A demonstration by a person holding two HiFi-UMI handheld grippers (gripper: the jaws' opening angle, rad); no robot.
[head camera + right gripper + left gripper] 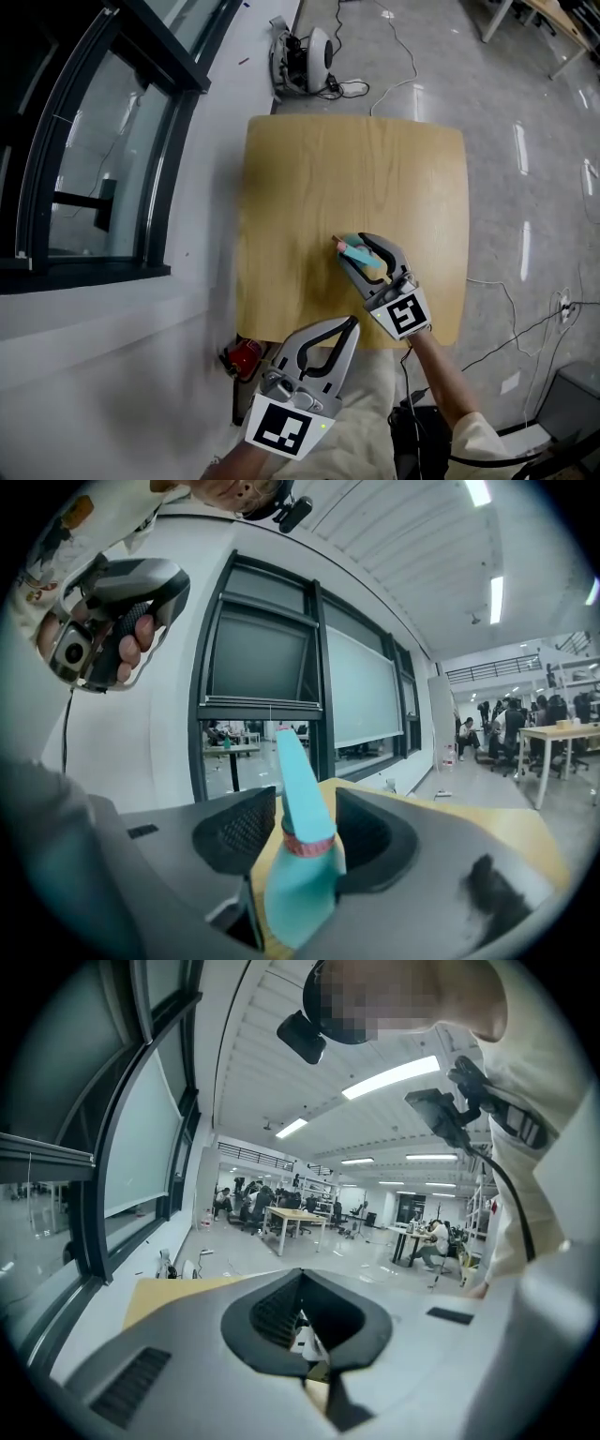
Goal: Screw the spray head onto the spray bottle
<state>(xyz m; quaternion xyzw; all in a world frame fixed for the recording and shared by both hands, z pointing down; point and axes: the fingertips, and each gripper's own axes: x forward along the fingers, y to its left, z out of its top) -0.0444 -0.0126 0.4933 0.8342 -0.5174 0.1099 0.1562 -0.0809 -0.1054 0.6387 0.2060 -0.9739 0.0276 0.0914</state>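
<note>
Right tongs (pixel 353 245): sitting released around teal spray bottle (pixel 362 256), lying on table (pixel 309 169) toward 5 o'clock. Left tongs (pixel 353 322): hovering clenched, empty, at 6 o'clock. Advising: gripping body firmly, turning collar squarely.

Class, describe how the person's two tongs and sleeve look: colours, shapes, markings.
The left tongs and right tongs are light grey, tapering to a point, with black textured inner linings. The left cube and right cube on them are white with black square markers. A thin black cable runs beside the cream right sleeve.
</note>
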